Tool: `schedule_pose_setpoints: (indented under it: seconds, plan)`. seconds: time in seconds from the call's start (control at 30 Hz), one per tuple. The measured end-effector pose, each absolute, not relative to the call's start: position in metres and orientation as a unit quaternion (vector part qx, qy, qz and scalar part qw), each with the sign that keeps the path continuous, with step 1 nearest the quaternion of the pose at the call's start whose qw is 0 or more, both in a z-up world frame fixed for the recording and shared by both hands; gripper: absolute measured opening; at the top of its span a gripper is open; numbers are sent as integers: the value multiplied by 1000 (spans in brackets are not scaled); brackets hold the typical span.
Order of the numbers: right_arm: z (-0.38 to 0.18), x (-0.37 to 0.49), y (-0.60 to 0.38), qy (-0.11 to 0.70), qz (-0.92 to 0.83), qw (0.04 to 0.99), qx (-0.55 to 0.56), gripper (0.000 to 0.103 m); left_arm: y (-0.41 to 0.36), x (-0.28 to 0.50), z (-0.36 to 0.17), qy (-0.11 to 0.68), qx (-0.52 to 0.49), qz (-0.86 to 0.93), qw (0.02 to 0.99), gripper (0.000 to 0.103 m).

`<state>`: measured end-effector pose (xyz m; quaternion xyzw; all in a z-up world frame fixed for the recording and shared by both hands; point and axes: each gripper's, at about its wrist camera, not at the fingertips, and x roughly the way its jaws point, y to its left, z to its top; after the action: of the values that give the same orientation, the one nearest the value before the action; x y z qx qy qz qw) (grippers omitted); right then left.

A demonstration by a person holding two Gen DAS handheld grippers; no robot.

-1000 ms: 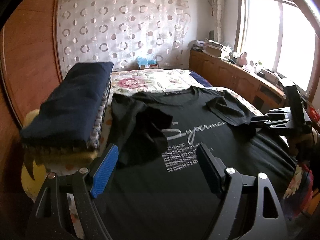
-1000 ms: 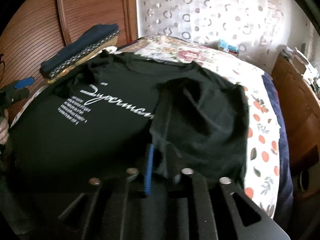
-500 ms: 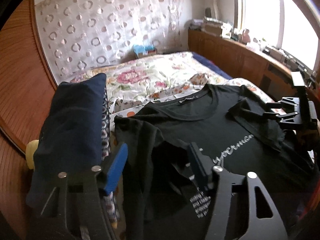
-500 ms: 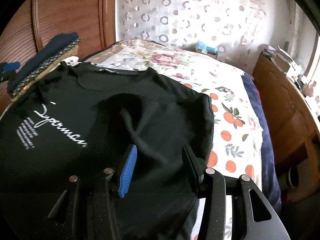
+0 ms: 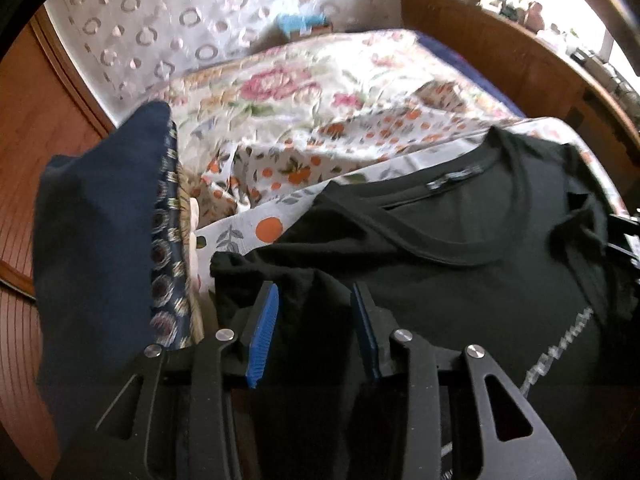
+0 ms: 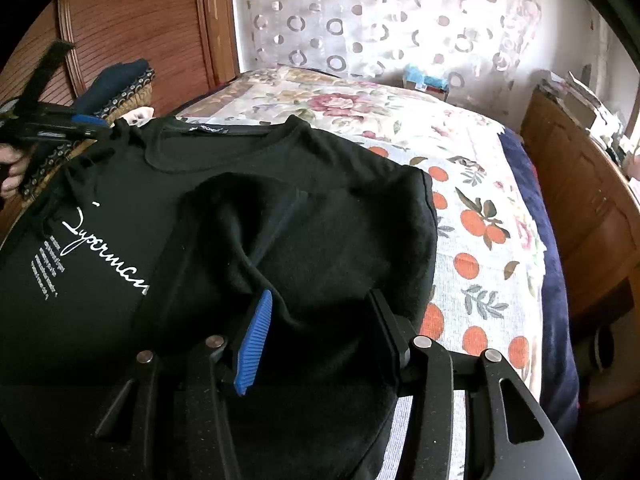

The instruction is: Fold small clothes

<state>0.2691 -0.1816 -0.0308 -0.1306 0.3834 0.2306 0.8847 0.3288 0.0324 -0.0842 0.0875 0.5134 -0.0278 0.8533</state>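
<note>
A: We see the black cotton T-shirt point(image 6: 248, 208) flat on the floral bed point(image 6: 480, 184), hem cut off.
B: Left gripper point(image 5: 316, 312) fingers closing, sleeve between, contact unclear; right gripper point(image 6: 320, 320) fingers apart.

Black T-shirt point(image 6: 256, 184) on floral bedspread point(image 6: 480, 208)

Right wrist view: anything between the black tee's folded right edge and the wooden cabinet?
Only bedding: the orange-print sheet beside the black tee, then a navy blanket edge next to the wooden cabinet. Seen in the right wrist view.
</note>
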Motion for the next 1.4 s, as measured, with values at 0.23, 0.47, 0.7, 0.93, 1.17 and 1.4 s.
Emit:
schedule_pose_setpoints:
  seconds: [0.23, 0.47, 0.7, 0.93, 1.17, 1.4]
  plan:
    - [-32, 274, -186, 384, 231, 885, -128, 51, 37, 350, -100, 547, 71, -8, 834, 39]
    - [-33, 274, -186, 384, 231, 885, -128, 51, 38, 342, -94, 538, 79, -22, 839, 6]
    - [-33, 274, -185, 383, 228, 885, -131, 51, 66, 311, -21, 437, 71, 1, 897, 6]
    - [-33, 274, -184, 384, 228, 885, -132, 52, 112, 284, 25, 375, 36, 24, 926, 6]
    - [-22, 283, -201, 379, 219, 893, -105, 52, 108, 266, 20, 363, 34, -3, 931, 6]
    - [-11, 317, -219, 376, 183, 903, -96, 52, 96, 252, 28, 341, 33, -31, 939, 6]
